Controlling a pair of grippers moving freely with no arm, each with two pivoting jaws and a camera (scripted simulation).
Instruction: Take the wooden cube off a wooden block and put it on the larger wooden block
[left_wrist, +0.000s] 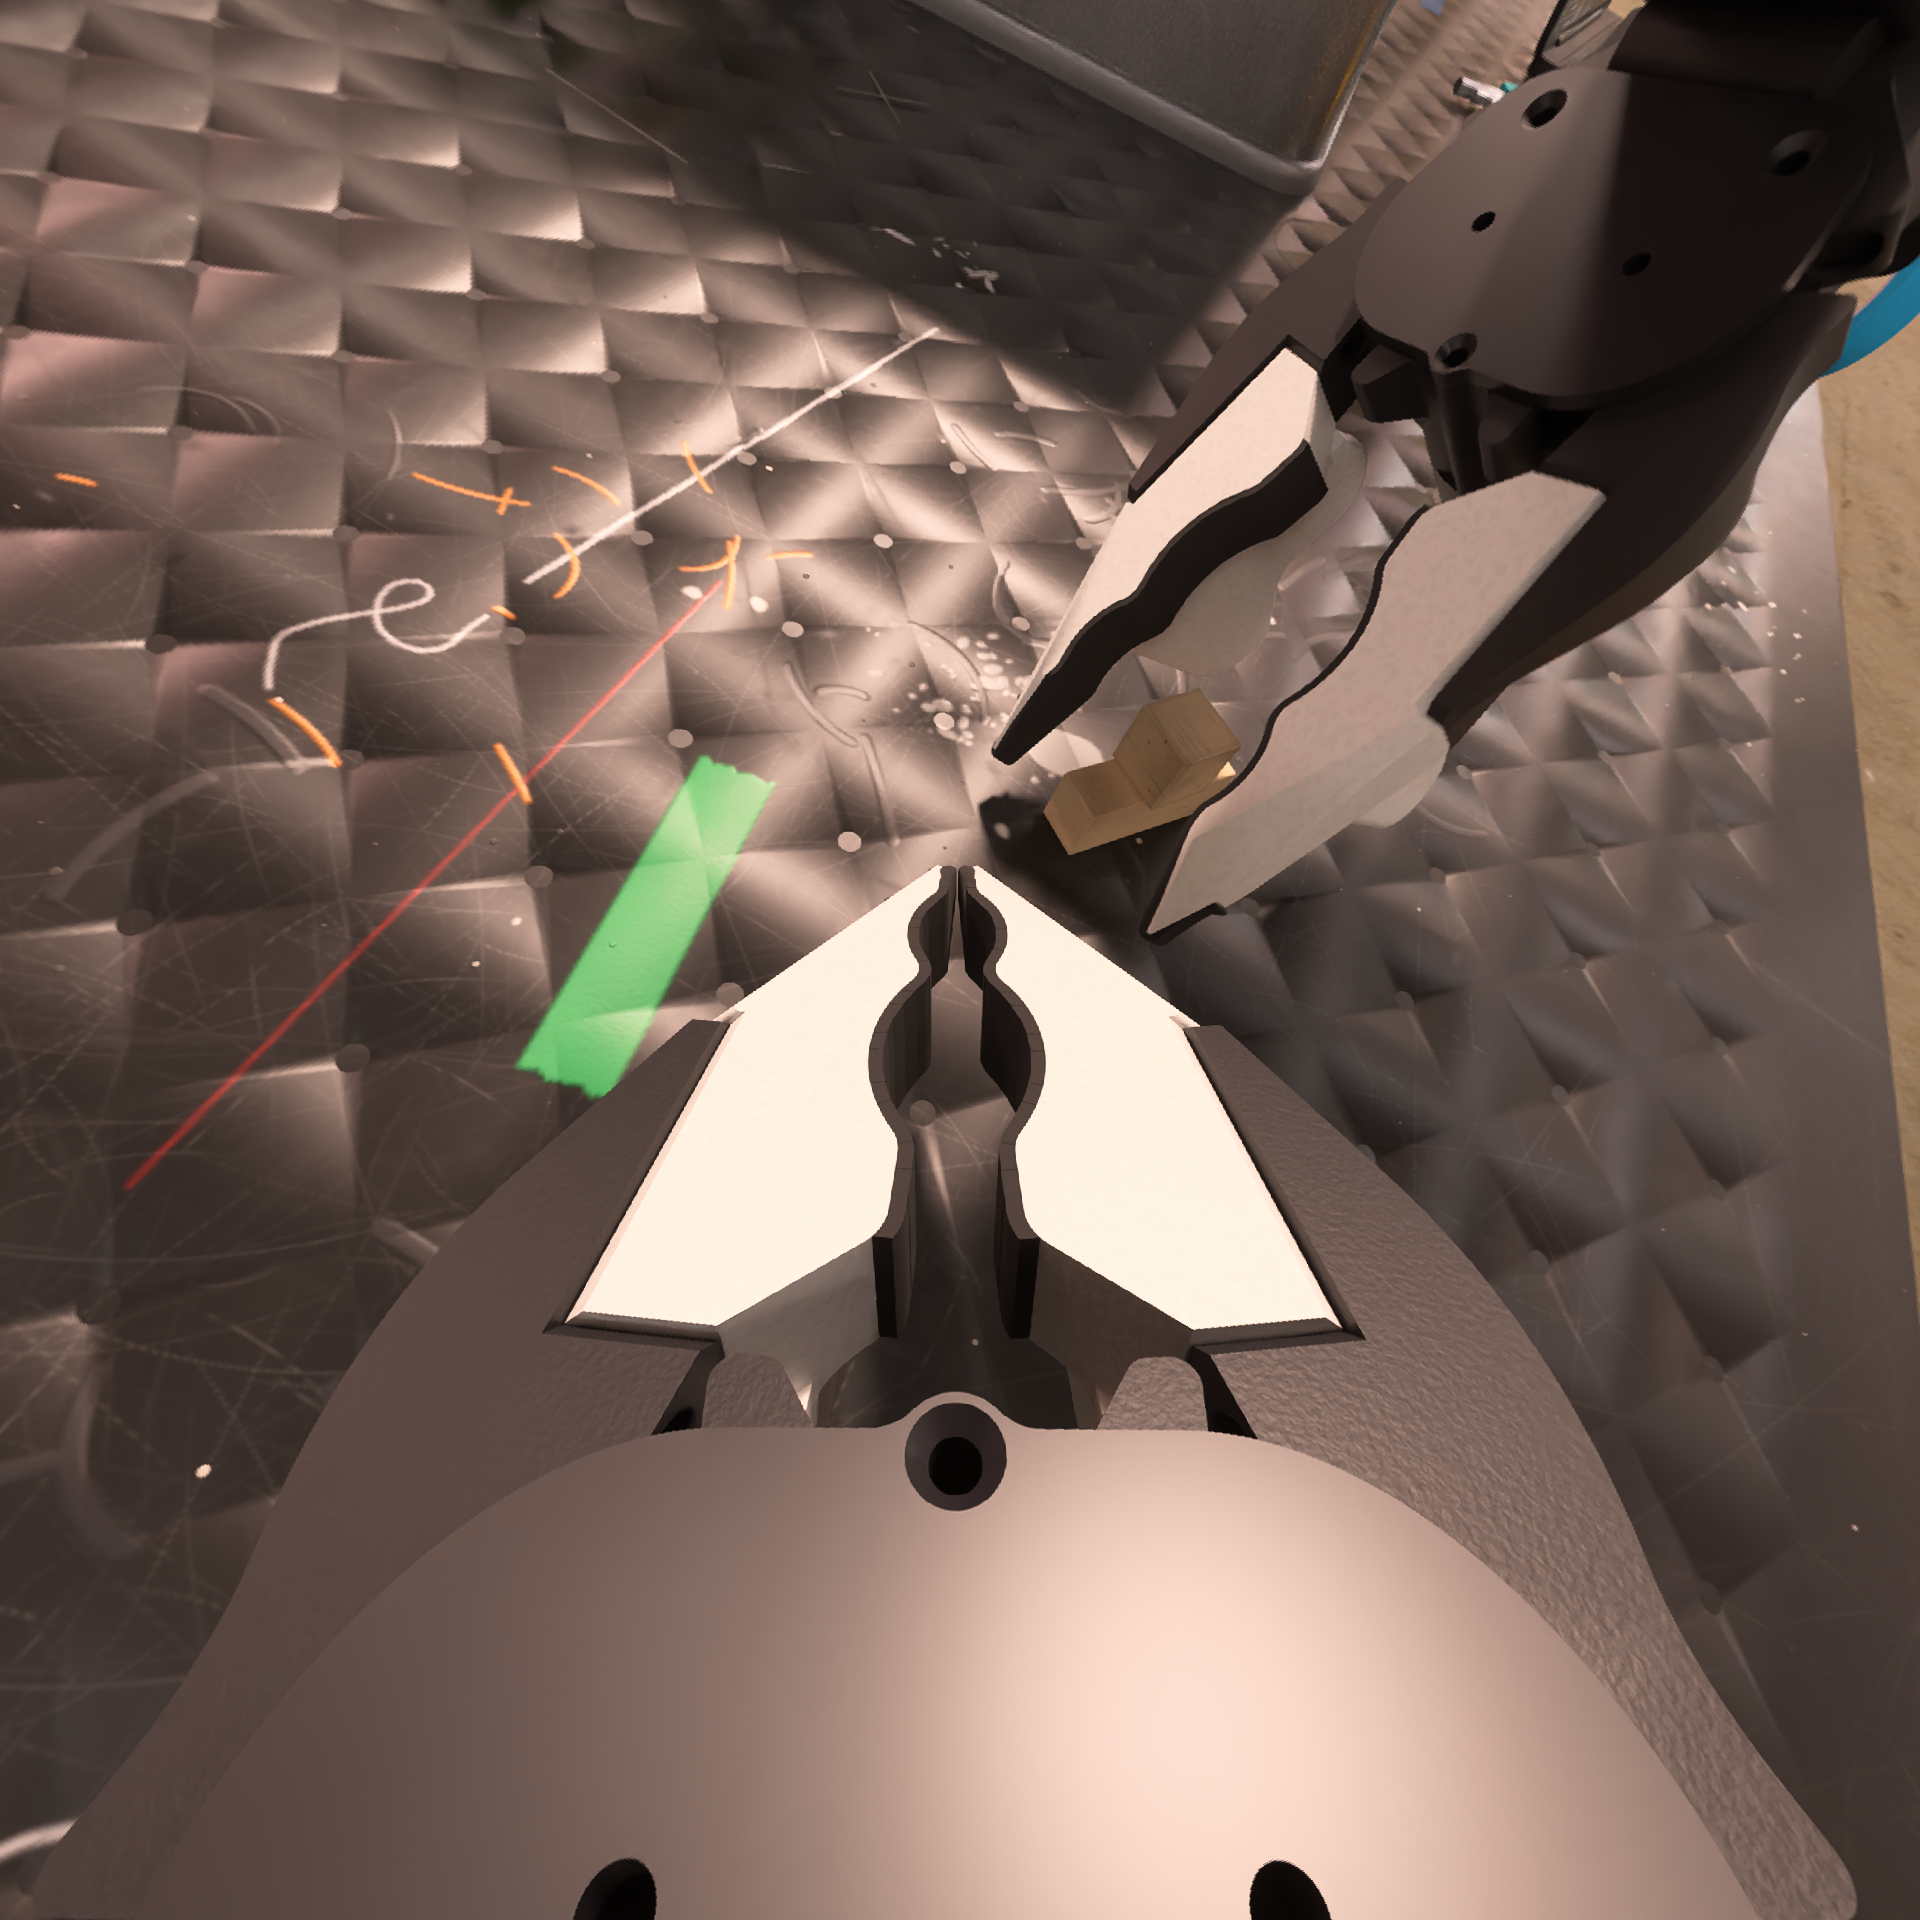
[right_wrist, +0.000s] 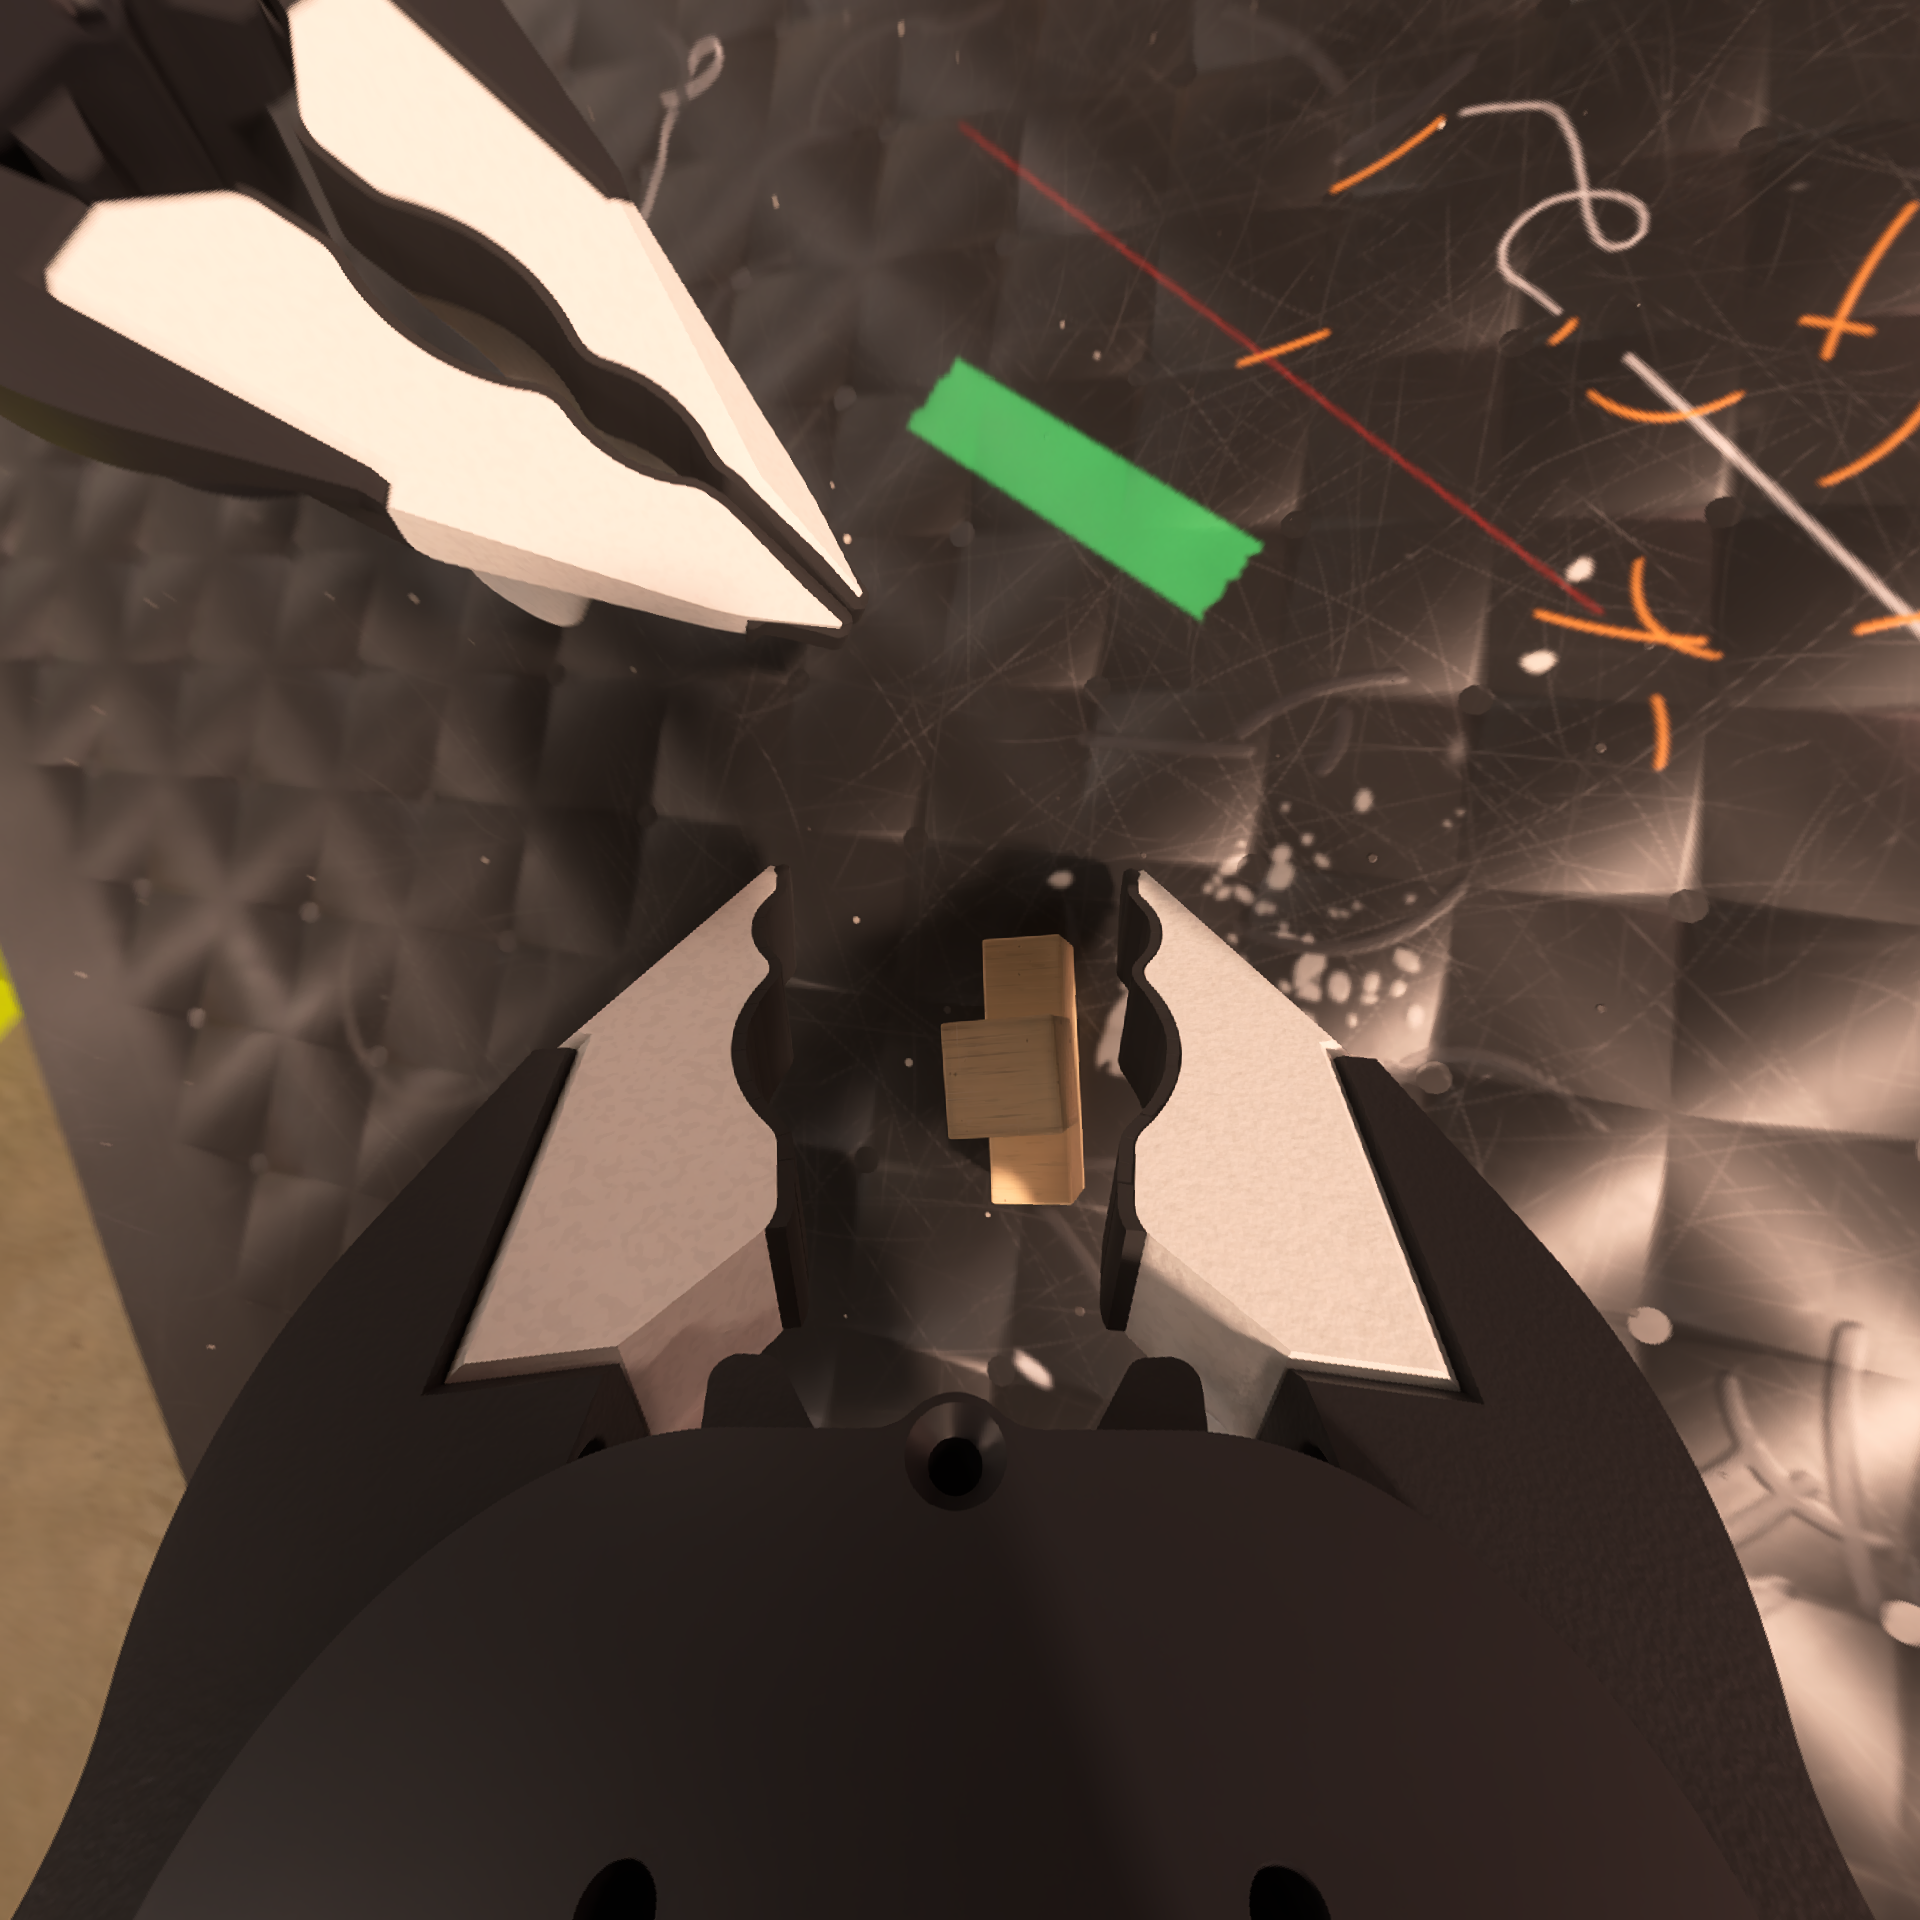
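Note:
A small wooden cube (right_wrist: 1000, 1075) sits across the middle of a narrow wooden block (right_wrist: 1027, 971) on the dark patterned table. My right gripper (right_wrist: 954, 878) is open above them, one finger on each side, touching neither. In the left wrist view the cube (left_wrist: 1184, 740) and block (left_wrist: 1096, 816) lie between the right gripper's (left_wrist: 1081, 842) spread fingers. My left gripper (left_wrist: 956, 873) is shut and empty, its tip just left of the block. It also shows in the right wrist view (right_wrist: 844, 608). No other wooden block is in view.
A green tape strip (left_wrist: 649, 935) lies on the table left of the block, also in the right wrist view (right_wrist: 1081, 488). Orange, white and red scribbles mark the surface. A grey box (left_wrist: 1143, 83) stands at the far end. The table edge (left_wrist: 1829, 623) runs close on the right.

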